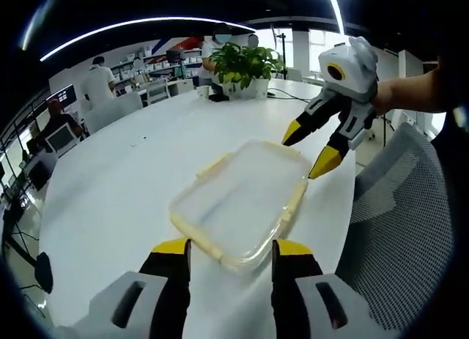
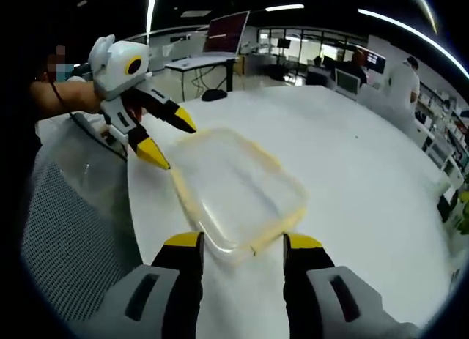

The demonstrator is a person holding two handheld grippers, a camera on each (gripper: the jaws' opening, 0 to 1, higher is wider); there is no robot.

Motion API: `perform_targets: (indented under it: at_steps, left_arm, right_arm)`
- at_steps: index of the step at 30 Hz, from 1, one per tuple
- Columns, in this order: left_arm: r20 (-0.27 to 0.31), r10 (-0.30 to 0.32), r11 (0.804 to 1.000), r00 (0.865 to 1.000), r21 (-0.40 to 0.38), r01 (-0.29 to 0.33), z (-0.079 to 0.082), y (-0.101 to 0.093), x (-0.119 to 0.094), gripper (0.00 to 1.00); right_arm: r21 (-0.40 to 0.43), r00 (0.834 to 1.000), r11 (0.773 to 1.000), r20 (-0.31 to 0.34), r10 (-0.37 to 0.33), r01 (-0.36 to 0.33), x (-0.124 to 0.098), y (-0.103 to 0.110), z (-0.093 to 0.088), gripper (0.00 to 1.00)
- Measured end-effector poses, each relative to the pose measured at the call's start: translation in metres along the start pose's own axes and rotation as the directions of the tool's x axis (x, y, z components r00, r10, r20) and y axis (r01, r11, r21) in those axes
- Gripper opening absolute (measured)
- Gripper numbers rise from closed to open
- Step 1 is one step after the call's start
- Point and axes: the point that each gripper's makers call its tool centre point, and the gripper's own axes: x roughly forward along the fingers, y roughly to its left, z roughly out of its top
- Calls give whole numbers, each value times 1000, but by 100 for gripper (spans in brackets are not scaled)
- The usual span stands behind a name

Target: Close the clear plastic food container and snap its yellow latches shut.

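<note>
- Round white table [image 1: 132, 185], carrying a clear plastic food container [image 1: 242, 200] near its edge, lid on, yellow latches [image 1: 214, 165] along the rim.
- Left gripper [image 1: 231, 251]: jaws spread wide, empty, tips flanking the container's near corner.
- Right gripper [image 2: 242, 245]: likewise spread, empty, at the opposite end.

A large white round table [image 1: 146, 170] stretched ahead of the left claw, with a potted green plant [image 1: 245, 64] at its far edge and a grey mesh chair [image 1: 399, 207] to the claw's right. Long ceiling light strips [image 1: 139, 23] curved overhead, bright windows [image 1: 311, 46] stood beyond the plant, and desks with monitors [image 2: 227, 31] lay far ahead of the right claw.
</note>
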Motion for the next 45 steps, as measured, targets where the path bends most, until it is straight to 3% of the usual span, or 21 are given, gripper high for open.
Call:
perform_targets:
  at_steps: [18,45]
  left_arm:
    - [-29,-7,1000,1000,7,7,4,20,11,35]
    - [-42,3,1000,999,3,-2,25,72,43,35]
  right_arm:
    - [-19,1000,1000,-15,4,-4,12,-18,11,39]
    - [-26,1000,1000,-30,-10,9,41,-69,36,39]
